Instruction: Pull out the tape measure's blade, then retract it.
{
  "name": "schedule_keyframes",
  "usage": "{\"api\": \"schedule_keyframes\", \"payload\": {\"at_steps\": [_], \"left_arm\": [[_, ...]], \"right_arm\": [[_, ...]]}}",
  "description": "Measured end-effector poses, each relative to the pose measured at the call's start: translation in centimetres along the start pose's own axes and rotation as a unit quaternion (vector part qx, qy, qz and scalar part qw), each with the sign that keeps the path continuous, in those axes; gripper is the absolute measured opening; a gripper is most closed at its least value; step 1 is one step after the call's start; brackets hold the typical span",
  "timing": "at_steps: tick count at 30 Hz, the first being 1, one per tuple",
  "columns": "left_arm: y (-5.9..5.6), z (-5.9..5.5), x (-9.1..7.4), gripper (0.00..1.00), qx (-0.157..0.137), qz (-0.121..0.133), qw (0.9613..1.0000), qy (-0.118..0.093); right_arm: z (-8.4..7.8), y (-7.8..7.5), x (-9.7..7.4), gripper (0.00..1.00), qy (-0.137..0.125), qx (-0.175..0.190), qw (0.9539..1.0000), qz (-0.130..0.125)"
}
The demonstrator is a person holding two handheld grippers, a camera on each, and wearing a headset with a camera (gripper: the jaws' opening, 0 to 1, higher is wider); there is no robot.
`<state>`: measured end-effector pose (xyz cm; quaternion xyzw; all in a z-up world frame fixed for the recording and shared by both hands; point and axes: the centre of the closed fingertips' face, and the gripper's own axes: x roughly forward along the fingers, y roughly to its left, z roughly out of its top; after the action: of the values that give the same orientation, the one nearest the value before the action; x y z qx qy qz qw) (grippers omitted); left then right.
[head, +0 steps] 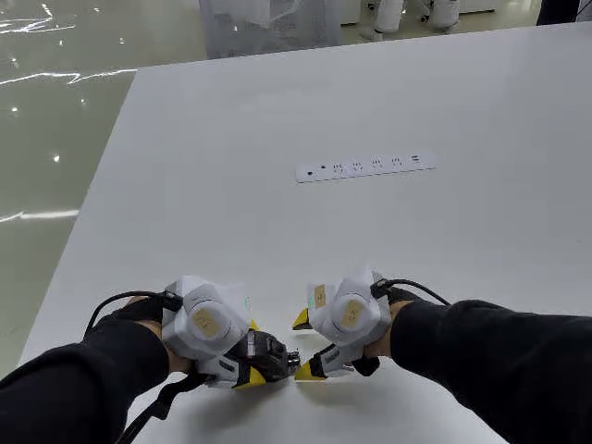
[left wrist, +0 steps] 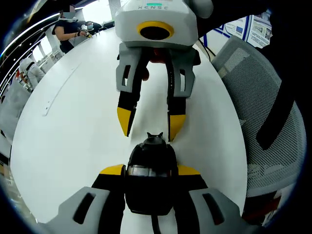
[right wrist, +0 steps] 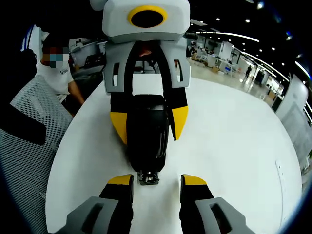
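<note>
My left claw point(left wrist: 149, 170) pinches the black rounded tape measure point(left wrist: 148, 192) at the bottom centre of the frame, over the white tabletop point(left wrist: 68, 141). My right claw point(right wrist: 157, 180) is spread, with its tips flanking the metal blade hook point(right wrist: 148, 178).

Headset overhead; gripper views oppose closely, sharing tape measure point(left wrist: 150, 183).

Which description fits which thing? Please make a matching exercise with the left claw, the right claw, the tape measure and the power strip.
Things:
1. left claw
2. right claw
3. tape measure
4. power strip

Descriptions:
a. white, flat on the table, away from both claws
b. open, facing the tape measure
c. black, held between two jaws
d. shut on the tape measure

Pairs: 1-d, 2-b, 3-c, 4-a.
</note>
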<state>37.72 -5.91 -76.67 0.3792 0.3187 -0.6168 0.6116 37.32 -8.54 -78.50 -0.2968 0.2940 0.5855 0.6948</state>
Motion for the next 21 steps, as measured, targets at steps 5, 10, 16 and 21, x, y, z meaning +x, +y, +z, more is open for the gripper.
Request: {"api": "schedule_keyframes", "payload": {"at_steps": [5, 10, 16, 21], "left_arm": [[0.02, -0.01, 0.01, 0.33, 0.000, 0.000, 1.0000, -0.001], [0.00, -0.01, 0.01, 0.33, 0.000, 0.000, 1.0000, -0.002], [0.02, -0.02, -0.02, 0.33, -0.001, 0.003, 1.0000, -0.003], [0.00, 0.00, -0.04, 0.33, -0.002, 0.003, 1.0000, -0.004]], "right_arm": [[0.13, 0.56, 0.43, 0.27, 0.003, -0.005, 0.9999, 0.016], [-0.25, 0.59, 0.65, 0.18, 0.013, -0.011, 0.9997, 0.019], [-0.20, 0.96, 0.87, 0.12, 0.016, -0.015, 0.9993, 0.031], [0.05, 0.95, 1.04, 0.11, 0.021, -0.011, 0.9991, 0.035]]}}
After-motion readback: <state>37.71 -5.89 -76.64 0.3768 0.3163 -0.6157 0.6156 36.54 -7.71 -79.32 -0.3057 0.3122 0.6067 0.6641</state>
